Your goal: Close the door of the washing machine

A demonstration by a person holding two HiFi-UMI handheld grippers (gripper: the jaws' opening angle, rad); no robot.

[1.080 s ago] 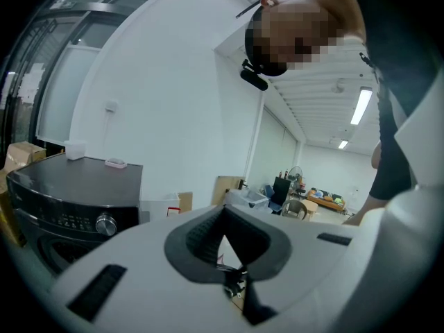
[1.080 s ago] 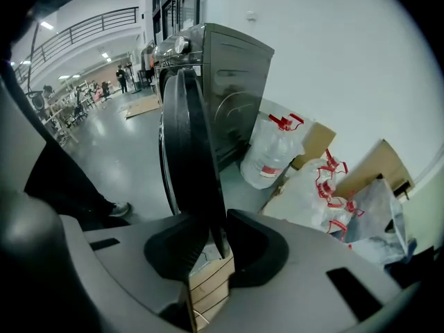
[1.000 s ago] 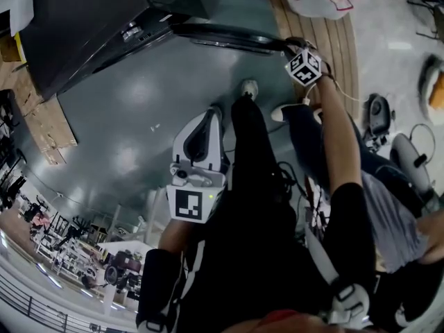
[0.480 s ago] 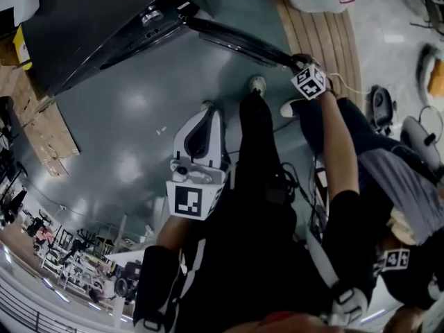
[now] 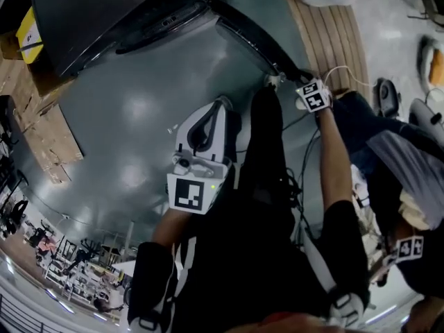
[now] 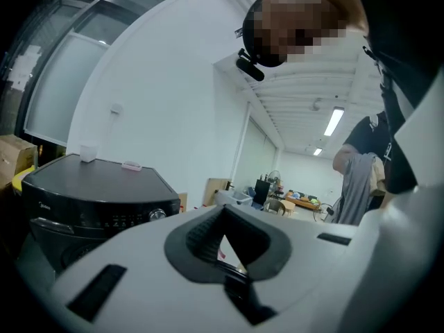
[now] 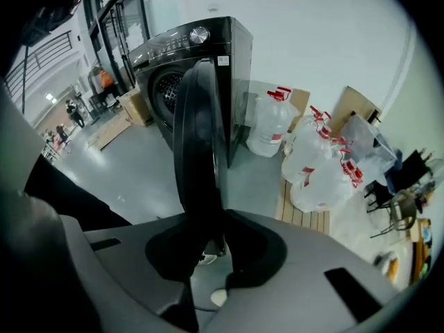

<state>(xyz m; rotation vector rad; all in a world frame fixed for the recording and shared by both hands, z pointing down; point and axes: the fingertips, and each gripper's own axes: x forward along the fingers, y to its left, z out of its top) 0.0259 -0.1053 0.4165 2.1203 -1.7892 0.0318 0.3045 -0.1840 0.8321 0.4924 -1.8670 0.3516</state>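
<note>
Clamping jaws: right gripper (image 7: pixel 211 229) has just been closing, now pinching the door (image 7: pixel 198 130) at its near edge.
Other jaws: left gripper (image 6: pixel 222 219) together, empty, left of door.
Door: wide open, hinged on washing machine (image 7: pixel 184 50), far left.
Open room: bare floor (image 5: pixel 132 116) between door and machine front.
Right side: pallet (image 5: pixel 333 40).
</note>
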